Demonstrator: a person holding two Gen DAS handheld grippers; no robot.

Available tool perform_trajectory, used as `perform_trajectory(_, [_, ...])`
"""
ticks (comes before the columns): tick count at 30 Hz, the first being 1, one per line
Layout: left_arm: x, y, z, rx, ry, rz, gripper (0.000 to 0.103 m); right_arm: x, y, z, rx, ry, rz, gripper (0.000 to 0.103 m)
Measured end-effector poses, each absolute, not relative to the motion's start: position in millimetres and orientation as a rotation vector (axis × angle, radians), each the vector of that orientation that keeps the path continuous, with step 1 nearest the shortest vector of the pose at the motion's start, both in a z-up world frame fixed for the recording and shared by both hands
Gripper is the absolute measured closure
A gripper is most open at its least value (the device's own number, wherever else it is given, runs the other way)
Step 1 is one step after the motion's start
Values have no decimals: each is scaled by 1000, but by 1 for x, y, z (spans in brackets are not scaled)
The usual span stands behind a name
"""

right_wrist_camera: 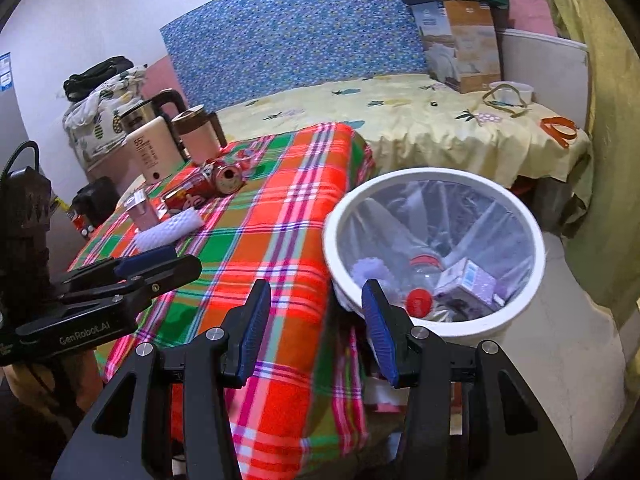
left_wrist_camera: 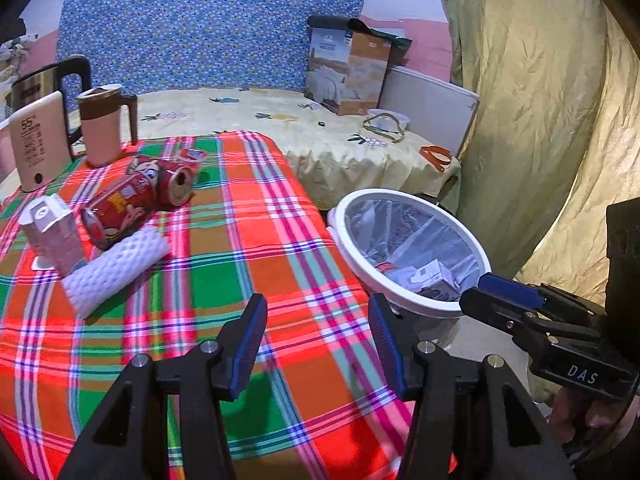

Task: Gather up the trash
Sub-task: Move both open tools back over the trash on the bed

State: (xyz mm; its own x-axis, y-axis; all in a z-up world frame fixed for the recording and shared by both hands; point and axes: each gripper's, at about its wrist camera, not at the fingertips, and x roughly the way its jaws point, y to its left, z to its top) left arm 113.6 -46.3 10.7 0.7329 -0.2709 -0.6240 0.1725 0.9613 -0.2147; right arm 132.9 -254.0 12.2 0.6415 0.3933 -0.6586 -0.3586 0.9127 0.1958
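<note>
On the plaid table (left_wrist_camera: 240, 240) lie two crushed red cans (left_wrist_camera: 136, 196) (right_wrist_camera: 208, 186), a white foam net sleeve (left_wrist_camera: 116, 268) (right_wrist_camera: 170, 230) and a small pink carton (left_wrist_camera: 52, 232) (right_wrist_camera: 140, 210), all at the far left. A white bin (left_wrist_camera: 348, 236) (right_wrist_camera: 532, 232) with a clear liner stands right of the table and holds a carton, a bottle with a red cap and foam. My left gripper (left_wrist_camera: 318, 344) is open and empty over the table's near part. My right gripper (right_wrist_camera: 316, 328) is open and empty at the table's right edge beside the bin; it also shows in the left wrist view (left_wrist_camera: 504, 300).
A steel kettle (left_wrist_camera: 36, 84), a beige device (left_wrist_camera: 38, 144) and a pink-and-brown mug (left_wrist_camera: 104, 124) stand at the table's far left corner. Behind is a bed with a yellow sheet (left_wrist_camera: 320, 140), a box (left_wrist_camera: 348, 68) and small items. A green curtain (left_wrist_camera: 540, 120) hangs on the right.
</note>
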Motion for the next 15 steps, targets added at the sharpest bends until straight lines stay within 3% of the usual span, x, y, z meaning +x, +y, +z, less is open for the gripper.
perform_trajectory(15, [105, 11, 7, -183, 693, -95, 49, 138, -219, 11, 20, 790, 488, 53])
